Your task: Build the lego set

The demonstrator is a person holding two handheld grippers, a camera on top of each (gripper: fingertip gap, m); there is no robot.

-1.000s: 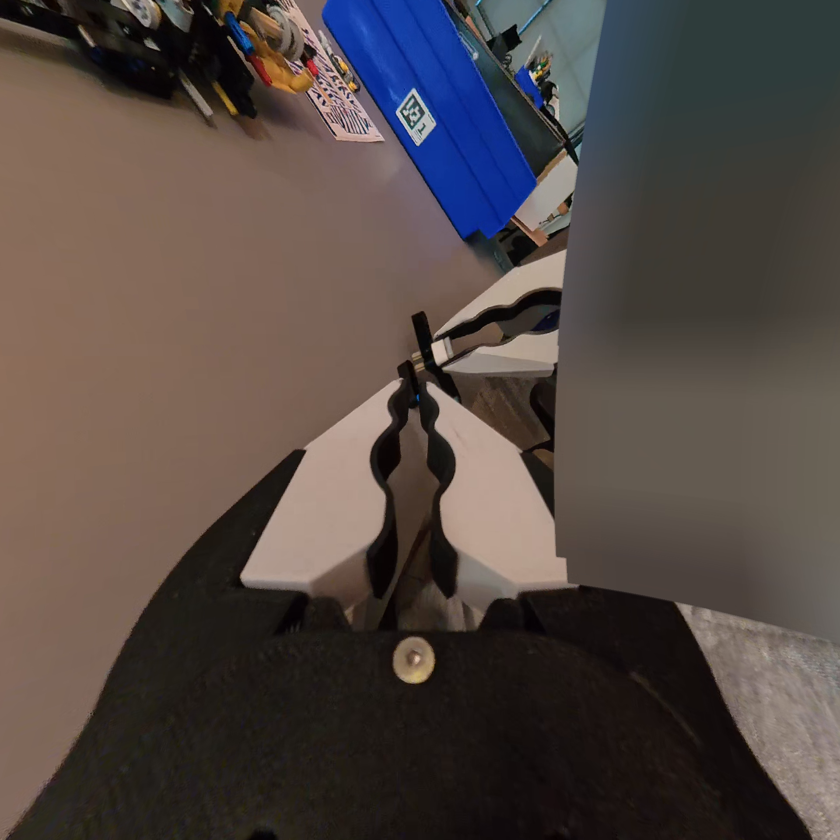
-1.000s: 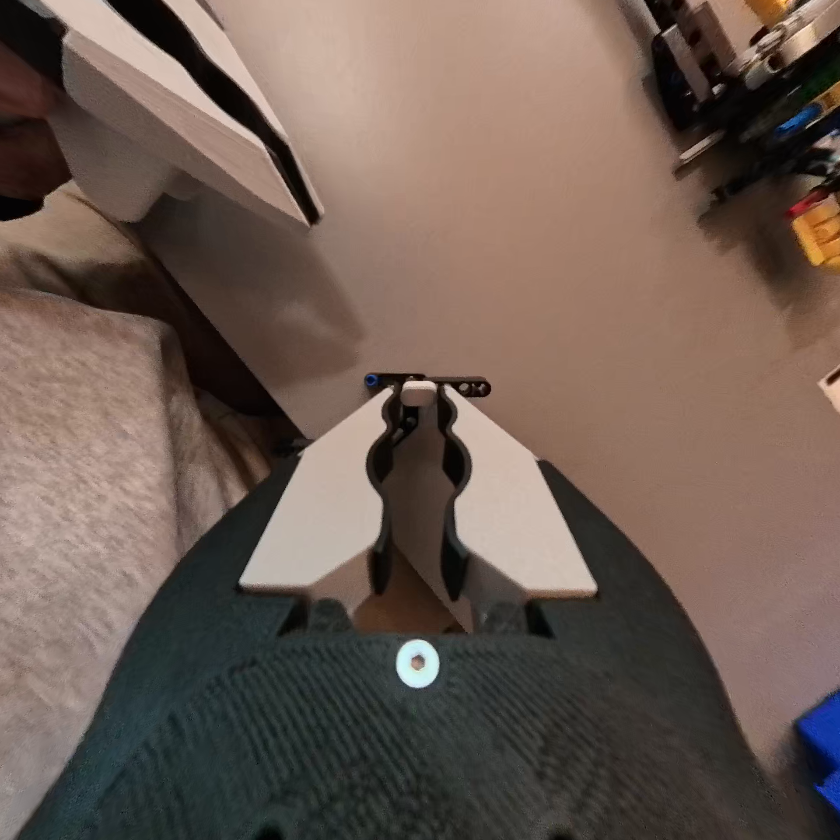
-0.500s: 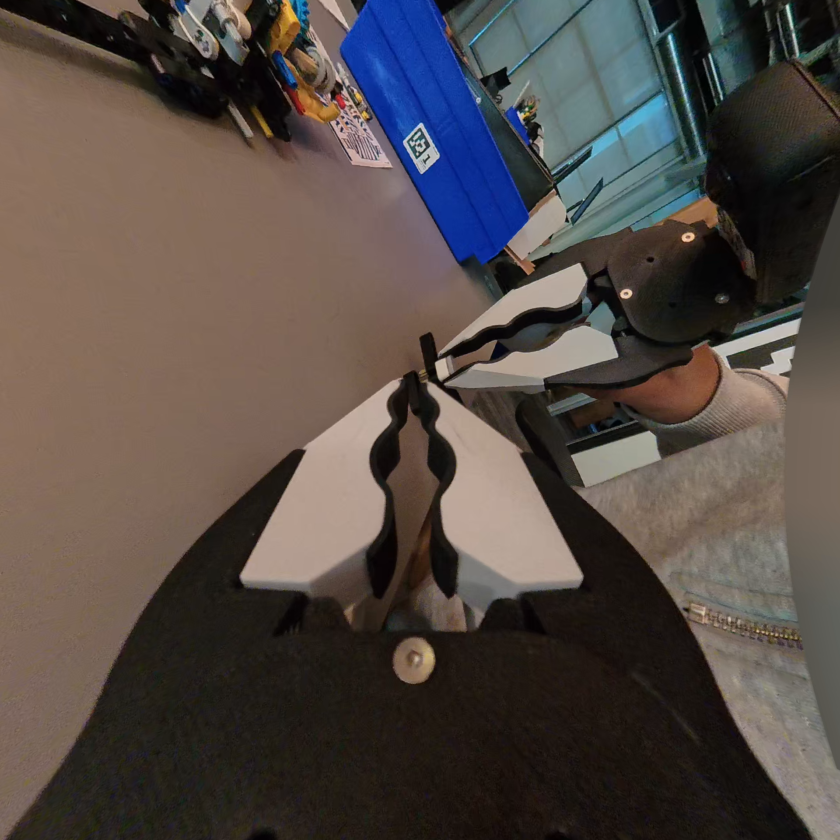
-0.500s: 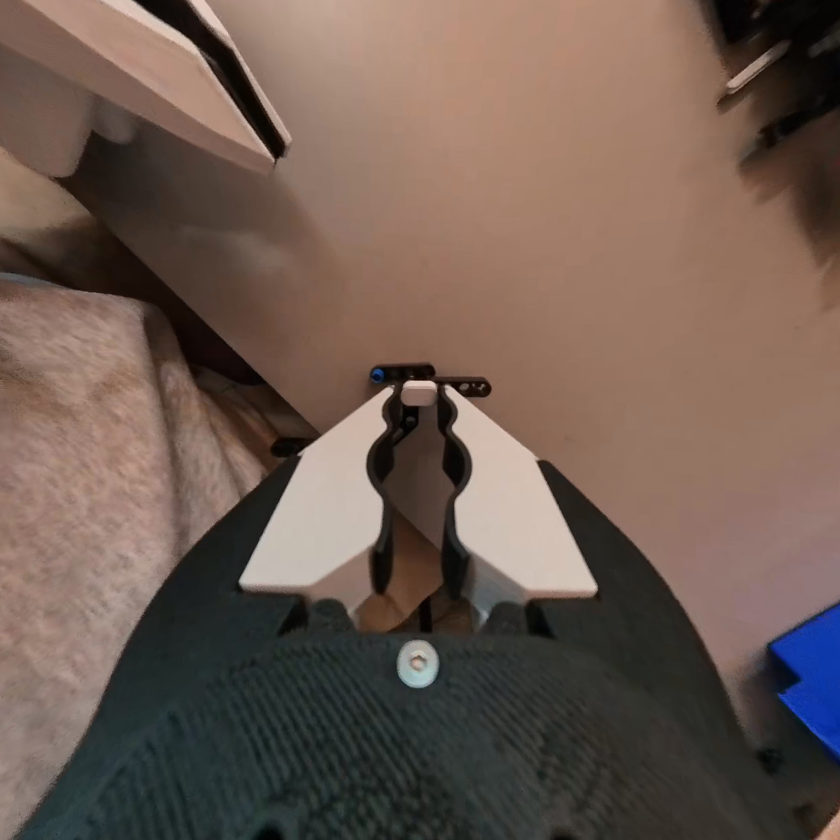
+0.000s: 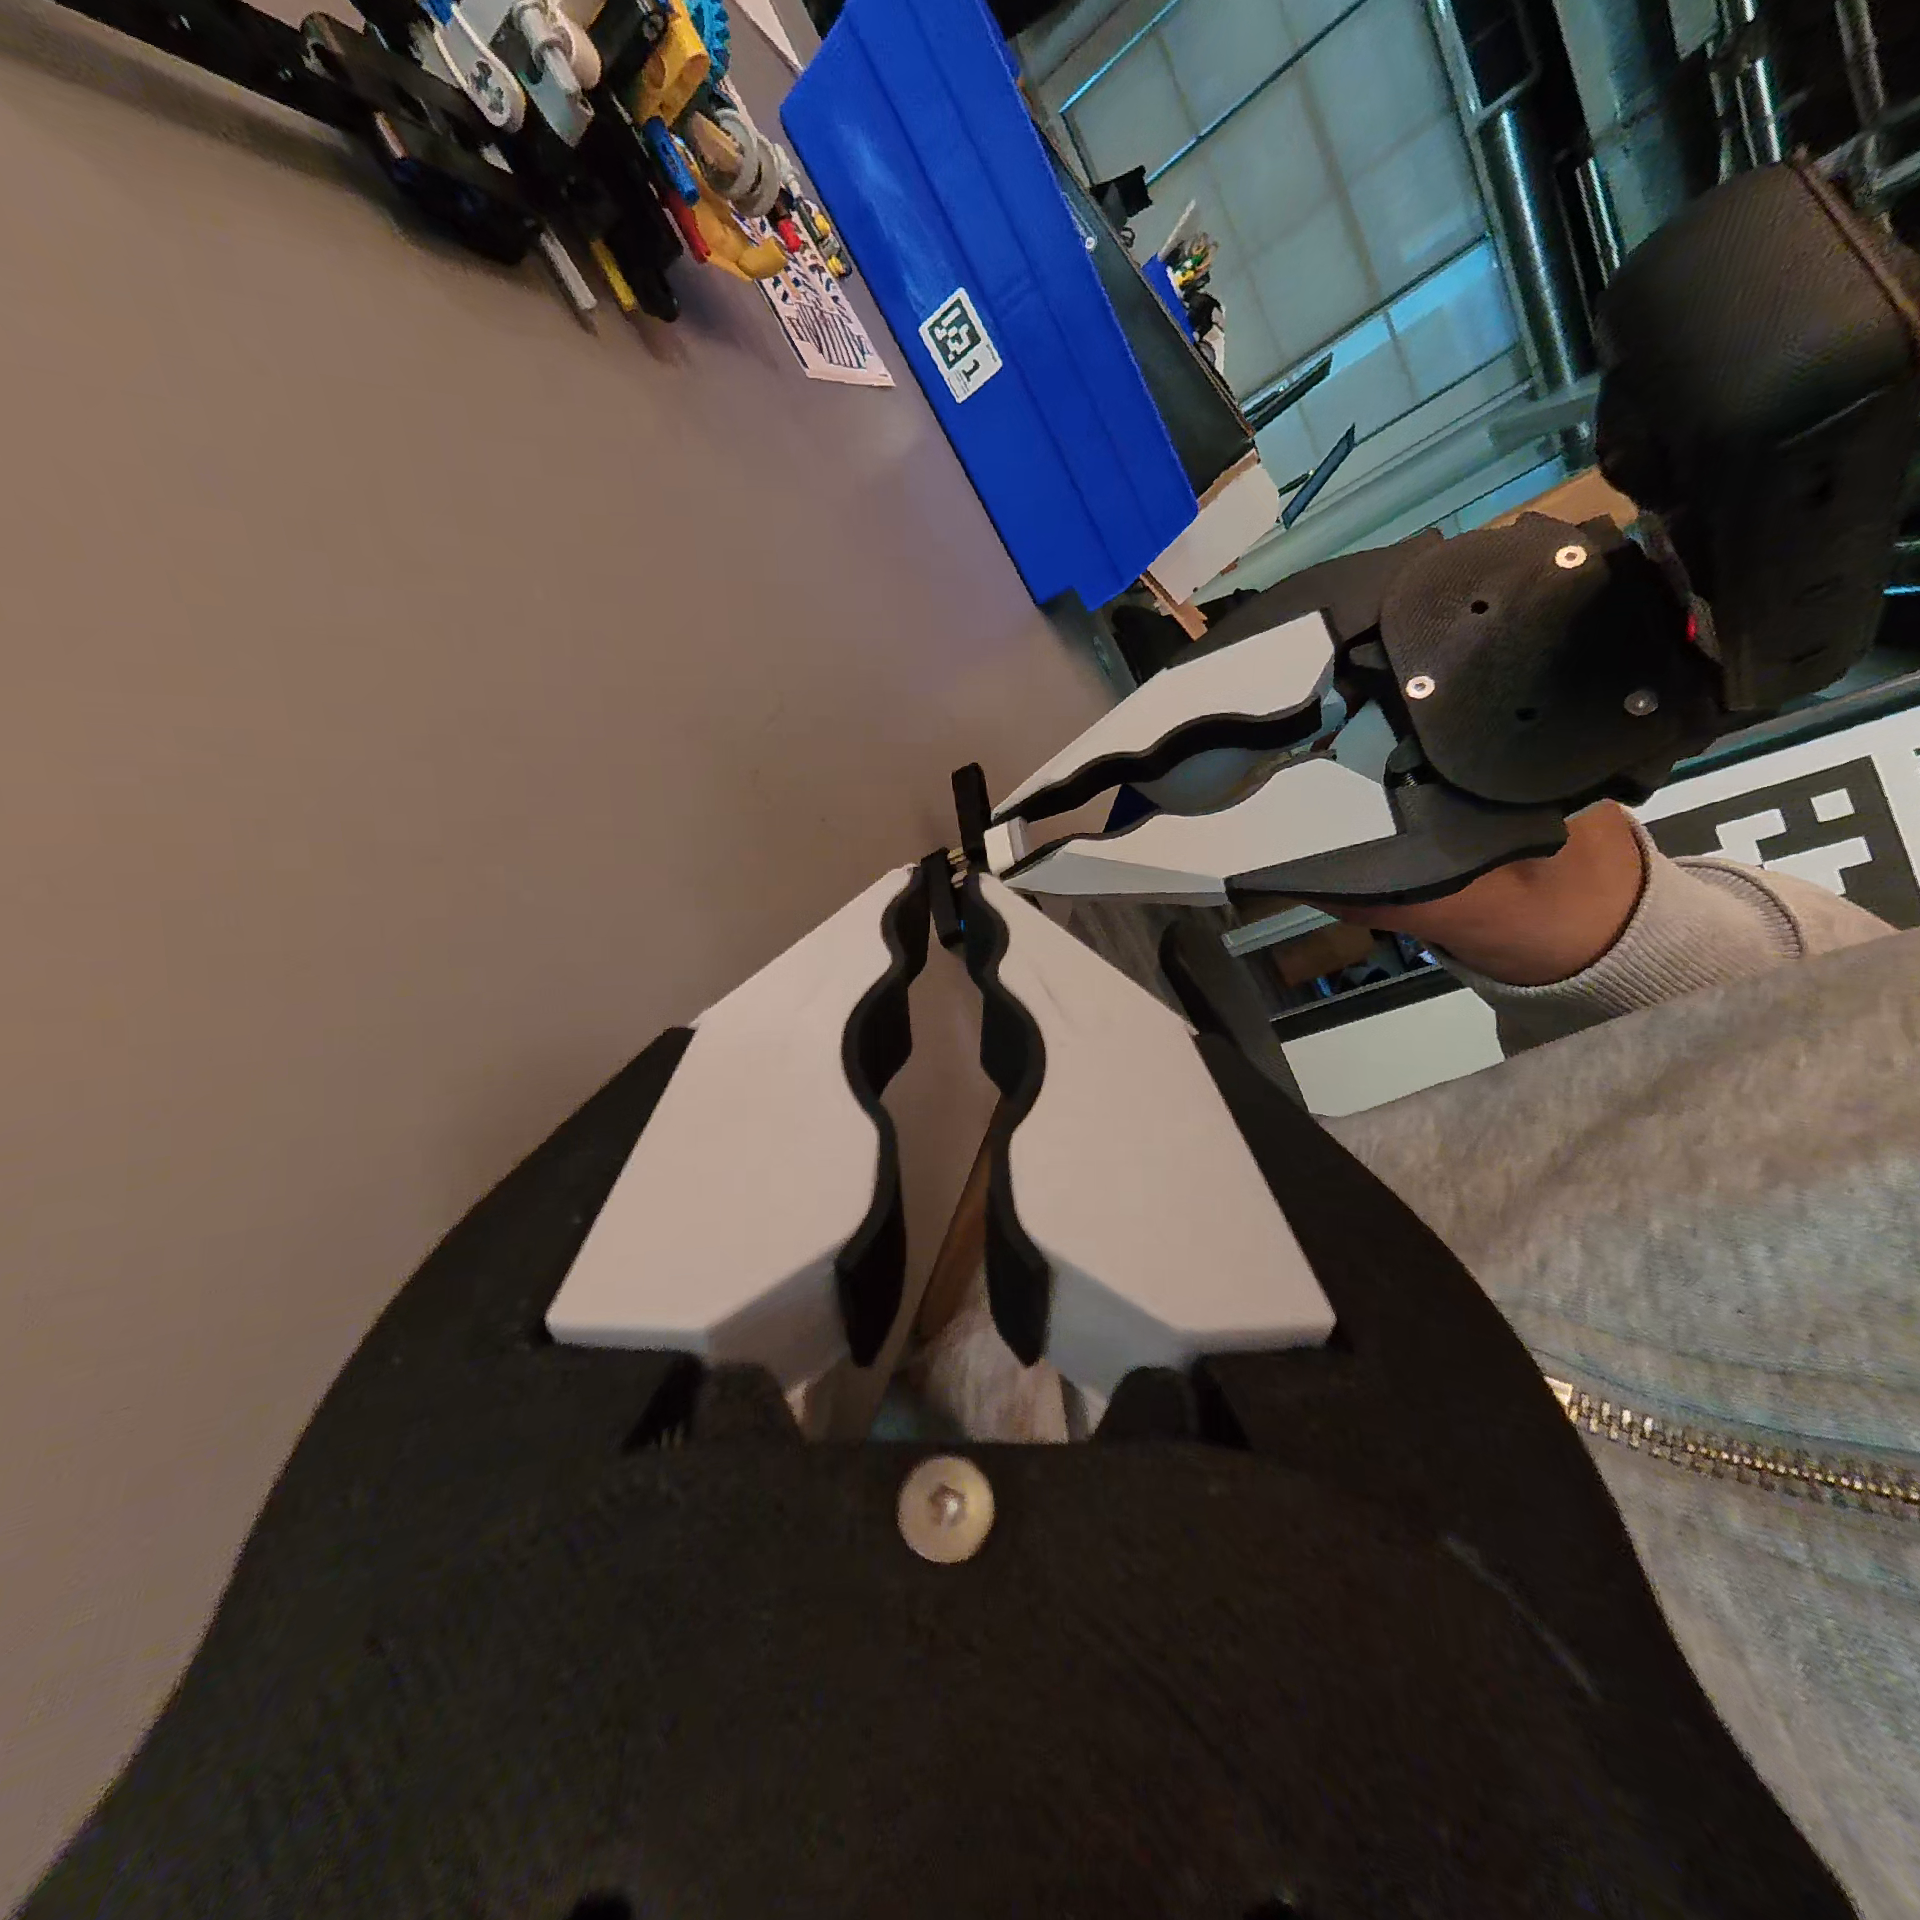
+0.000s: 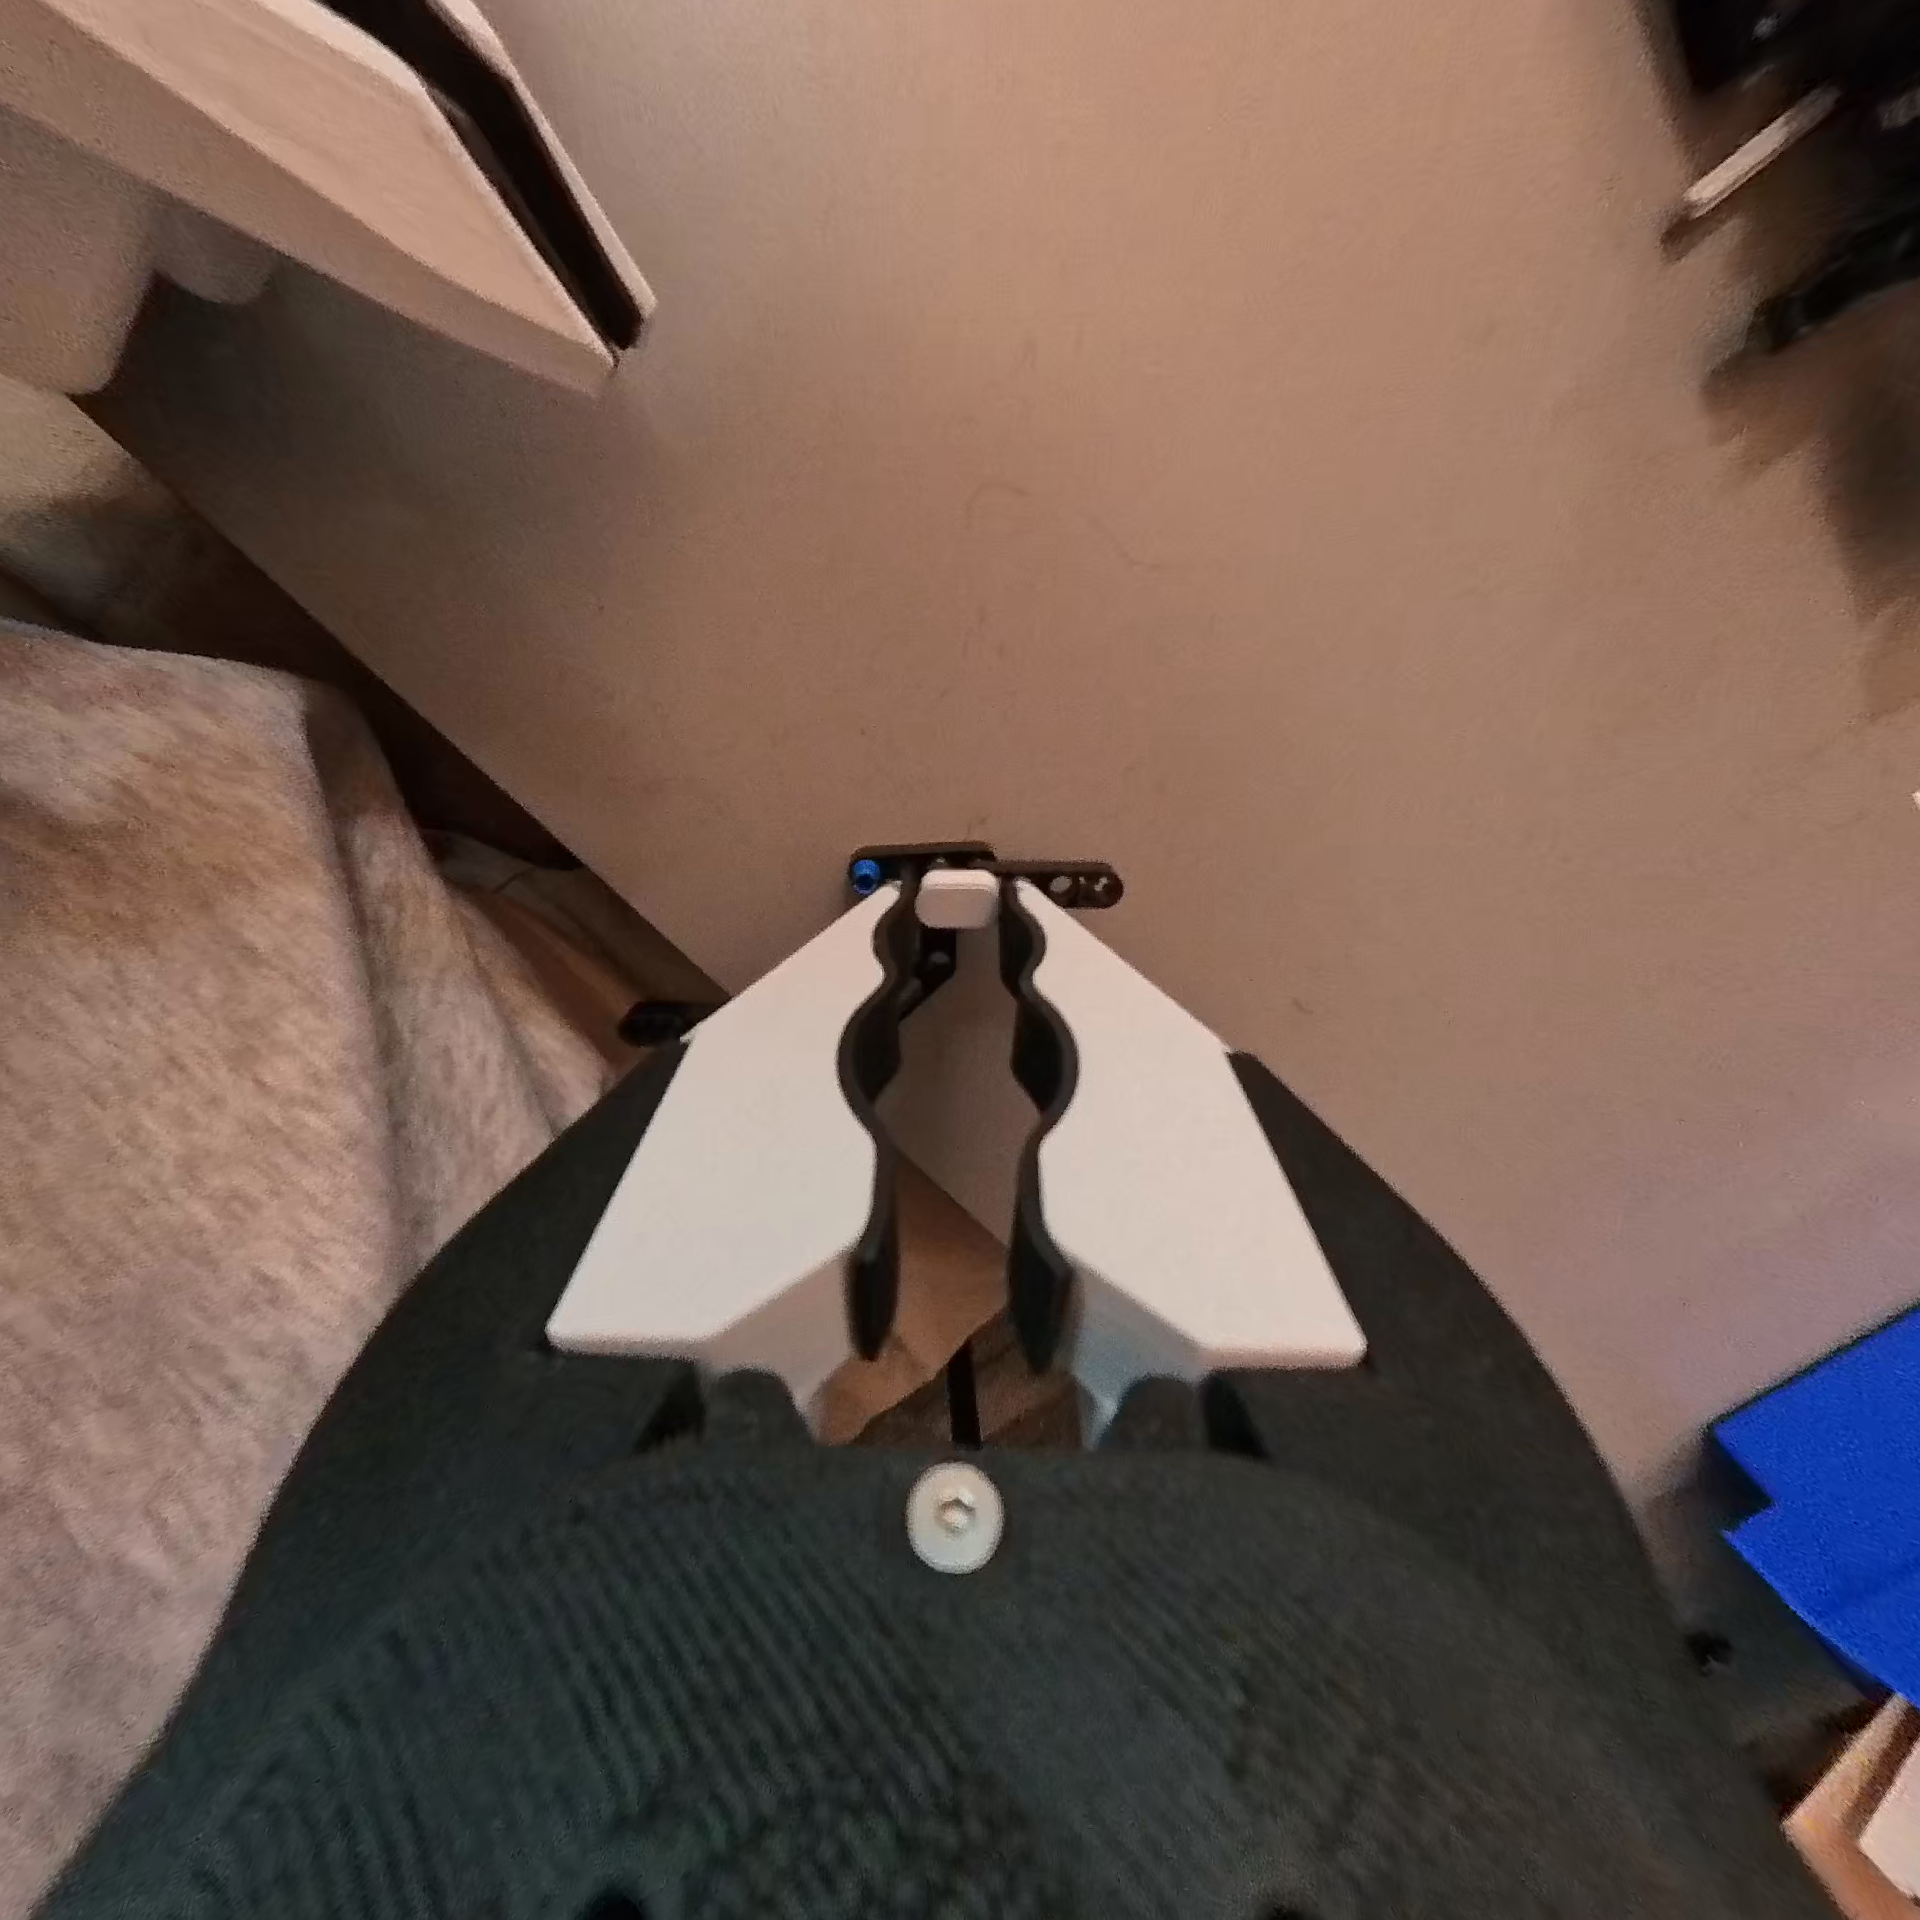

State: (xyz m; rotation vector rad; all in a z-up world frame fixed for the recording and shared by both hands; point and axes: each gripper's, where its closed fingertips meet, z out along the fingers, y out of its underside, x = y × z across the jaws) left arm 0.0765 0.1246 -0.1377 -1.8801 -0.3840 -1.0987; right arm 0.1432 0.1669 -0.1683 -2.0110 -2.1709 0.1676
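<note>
My right gripper [image 6: 956, 902] is shut on a small white lego piece [image 6: 954, 896]. A thin black beam [image 6: 1075, 886] with a blue pin [image 6: 862, 876] at its other end is joined to that piece. All of it is held just above the grey table [image 6: 1247, 520] near its front edge. In the left wrist view the right gripper [image 5: 995, 833] comes in from the right, with the beam [image 5: 968, 802] seen end-on. My left gripper [image 5: 948, 891] is shut, its tips close below the beam. In the right wrist view the left gripper's fingers [image 6: 416, 208] stand apart from the piece, with nothing seen in them.
A pile of loose lego parts [image 5: 582, 125] lies at the far side of the table [image 5: 416, 623], beside a printed sheet [image 5: 831, 332]. A blue bin [image 5: 987, 312] stands beyond them. A person's grey sleeve [image 5: 1662, 1247] is close on the right. Spacing between my two grippers at the tips: around 9 cm.
The right gripper has kept its hold on the white piece and beam. The left gripper has drawn away toward the upper left in the right wrist view. Both views have swung, and the right hand now shows.
</note>
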